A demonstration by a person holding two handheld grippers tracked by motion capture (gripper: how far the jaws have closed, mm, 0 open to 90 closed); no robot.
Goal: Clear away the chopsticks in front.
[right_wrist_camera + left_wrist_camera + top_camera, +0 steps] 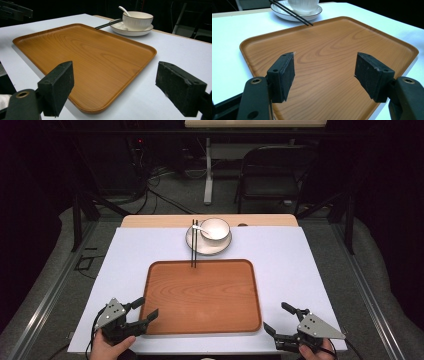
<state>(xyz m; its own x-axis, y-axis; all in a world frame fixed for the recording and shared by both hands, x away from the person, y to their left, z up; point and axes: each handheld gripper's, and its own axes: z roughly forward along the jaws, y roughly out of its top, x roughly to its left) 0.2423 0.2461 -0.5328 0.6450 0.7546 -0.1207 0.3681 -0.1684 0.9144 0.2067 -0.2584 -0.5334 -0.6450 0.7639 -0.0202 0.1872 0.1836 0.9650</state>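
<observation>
Flanking tray (pixel 200 295), left gripper (pixel 142 312) and right gripper (pixel 280 320) held released; near corners best gripped evenly, kept level.

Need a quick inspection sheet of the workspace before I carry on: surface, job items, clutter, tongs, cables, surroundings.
Surface: white sheet over wooden table.
Job's things: empty wooden tray; bowl with spoon on plate; chopsticks lying from plate onto tray's far rim.
Clutter: nothing seen.
Tongs: left tongs open at tray's near left corner; right tongs open, beside tray.
Cables: floor cables behind table.
Surroundings: folding chair, dark room.
</observation>
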